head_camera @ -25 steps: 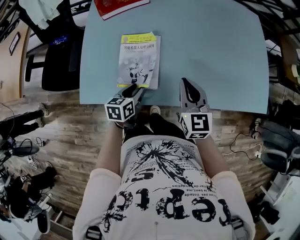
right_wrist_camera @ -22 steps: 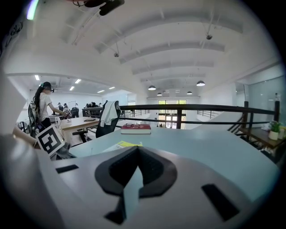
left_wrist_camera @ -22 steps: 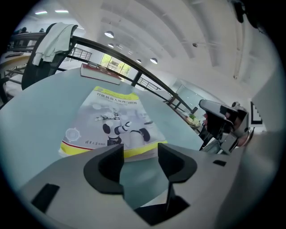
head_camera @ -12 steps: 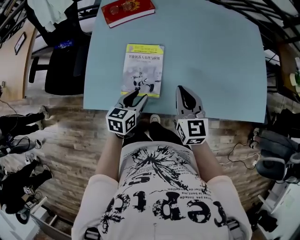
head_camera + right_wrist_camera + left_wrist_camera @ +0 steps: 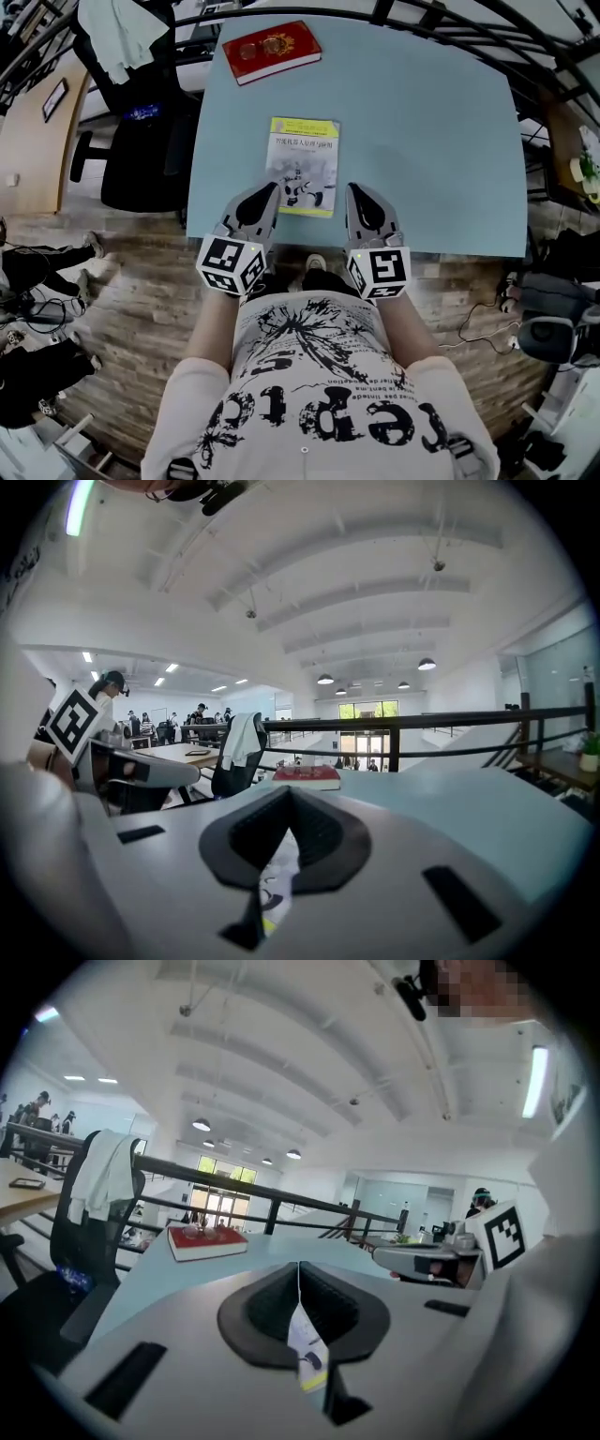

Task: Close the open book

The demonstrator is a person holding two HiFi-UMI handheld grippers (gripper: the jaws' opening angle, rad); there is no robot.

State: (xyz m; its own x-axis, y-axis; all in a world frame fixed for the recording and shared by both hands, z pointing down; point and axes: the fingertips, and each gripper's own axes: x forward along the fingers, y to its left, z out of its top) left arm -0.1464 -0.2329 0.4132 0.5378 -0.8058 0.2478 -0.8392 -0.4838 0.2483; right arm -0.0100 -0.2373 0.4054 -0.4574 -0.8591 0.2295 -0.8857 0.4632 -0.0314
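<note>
A closed book (image 5: 303, 166) with a white and yellow cover lies flat on the pale blue table (image 5: 441, 141), near its front edge. My left gripper (image 5: 271, 188) hovers just left of the book's near corner, shut and holding nothing. My right gripper (image 5: 354, 190) hovers just right of the book, also shut and holding nothing. In the left gripper view the jaws (image 5: 299, 1266) meet in a thin line, and a sliver of the book (image 5: 307, 1352) shows below them. The right gripper view shows its jaws (image 5: 289, 790) pressed together above the same book (image 5: 274, 885).
A red book (image 5: 277, 51) with glasses on it lies at the table's far left corner. A black office chair (image 5: 141, 141) draped with a light garment stands left of the table. Railings run behind the table. Cables and gear lie on the wooden floor at both sides.
The left gripper came off the book's near edge, opened, rose and now stands shut. The right gripper rose and moved in beside the book. The book stays closed and flat.
</note>
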